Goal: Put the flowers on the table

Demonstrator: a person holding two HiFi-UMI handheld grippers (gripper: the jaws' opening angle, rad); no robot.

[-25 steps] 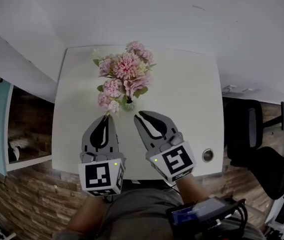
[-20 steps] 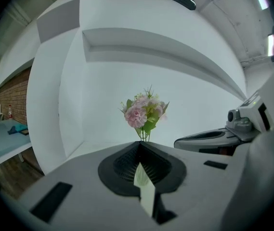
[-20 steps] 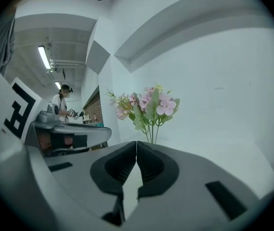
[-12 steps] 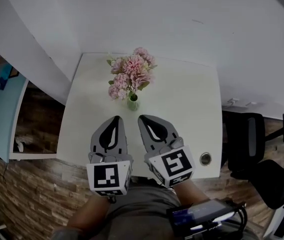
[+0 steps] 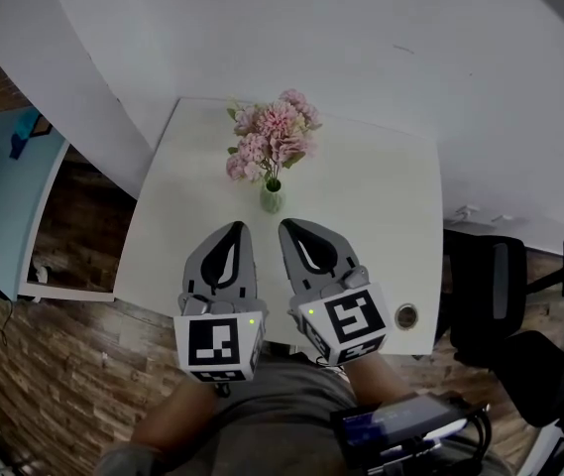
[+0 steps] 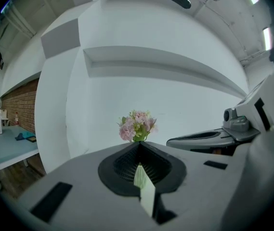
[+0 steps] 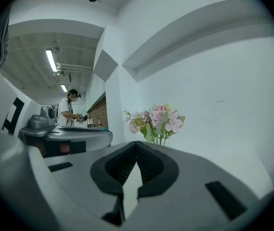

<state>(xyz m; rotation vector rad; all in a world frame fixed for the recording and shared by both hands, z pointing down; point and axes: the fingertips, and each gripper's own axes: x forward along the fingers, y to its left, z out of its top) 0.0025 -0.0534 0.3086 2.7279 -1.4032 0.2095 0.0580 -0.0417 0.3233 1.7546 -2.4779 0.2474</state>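
We are holding both grippers side by side over the near edge of the white table [image 5: 381, 216], pointing them toward the wall [image 5: 361, 48]. The left gripper [image 5: 234, 228] is keeping its jaws pressed together with nothing between them; its own view is showing the two dark pads meeting at the tip. The right gripper [image 5: 290, 225] is doing the same — clenched and empty, with its pads meeting at the tip and only a thin sliver of white showing lower down.

The flowers [image 5: 274, 137] are standing upright on the table in a small green vase [image 5: 273, 198], a pink bunch with some green leaves. They are sitting toward the far side of the tabletop, close to the wall, and the vase is resting just ahead of the two gripper tips — apart from both, touching neither. In both gripper views the bouquet is rising just above the closed jaws against the white wall.

A round grommet [image 5: 406, 316] is showing near the table's front right corner, and a black chair [image 5: 490, 286] is standing to the right of the table. In the right gripper view a person [image 7: 68, 110] is standing far off at a counter.
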